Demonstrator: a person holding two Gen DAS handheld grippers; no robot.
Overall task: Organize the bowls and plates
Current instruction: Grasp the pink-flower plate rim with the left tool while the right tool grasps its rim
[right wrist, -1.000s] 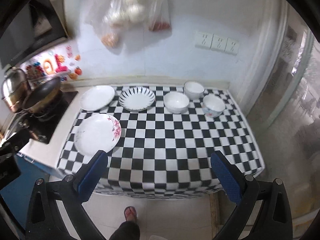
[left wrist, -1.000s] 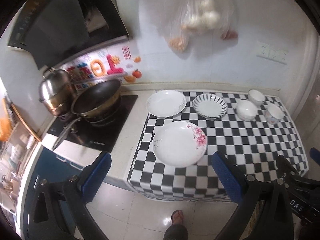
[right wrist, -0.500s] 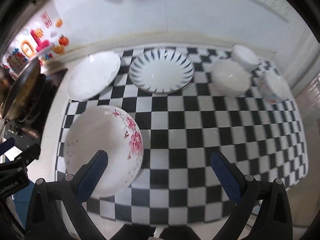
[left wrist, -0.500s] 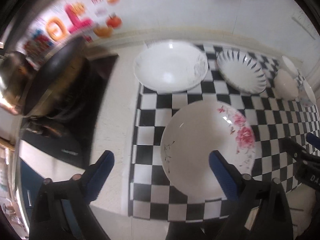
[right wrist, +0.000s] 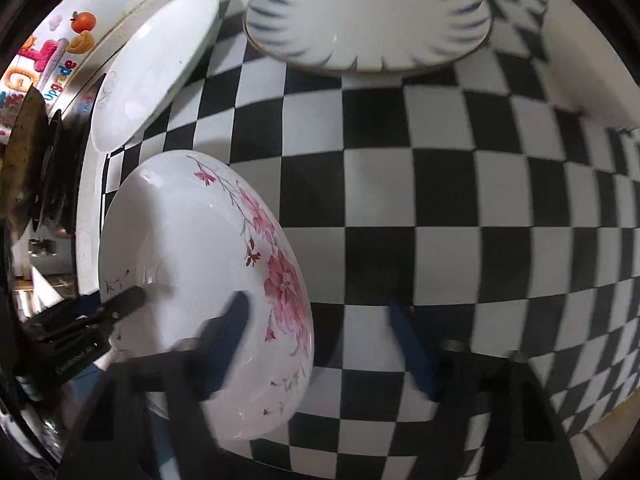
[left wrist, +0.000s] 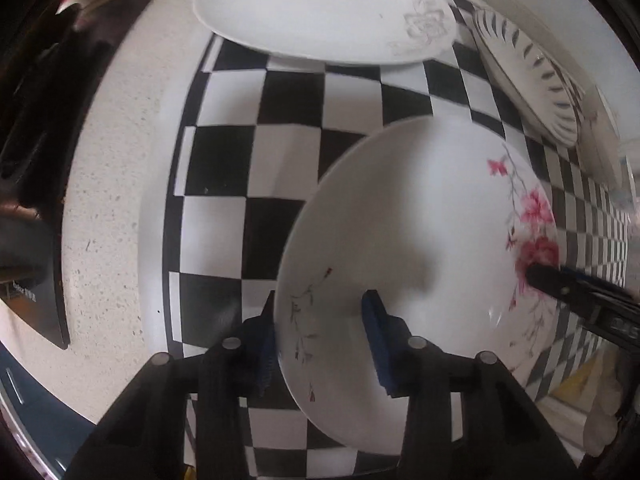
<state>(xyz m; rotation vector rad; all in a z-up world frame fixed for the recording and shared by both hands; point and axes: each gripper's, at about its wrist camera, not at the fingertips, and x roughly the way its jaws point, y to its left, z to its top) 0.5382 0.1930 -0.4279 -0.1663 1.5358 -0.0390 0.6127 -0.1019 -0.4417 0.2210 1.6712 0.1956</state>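
Two tongs closing across opposite rims of floral plate: left tongs and right tongs straddling edges, contact unconfirmed, for balanced lift off checkered surface.

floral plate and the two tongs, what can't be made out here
- Floral plate: near edge hidden by the left tongs in the left wrist view, whose jaws have just been closing astride the rim; contact unclear.
- Right tongs: motion-blurred in the right wrist view, also just closing, so contact unreadable.
- Bowls: cut off by the frame edges in both views.
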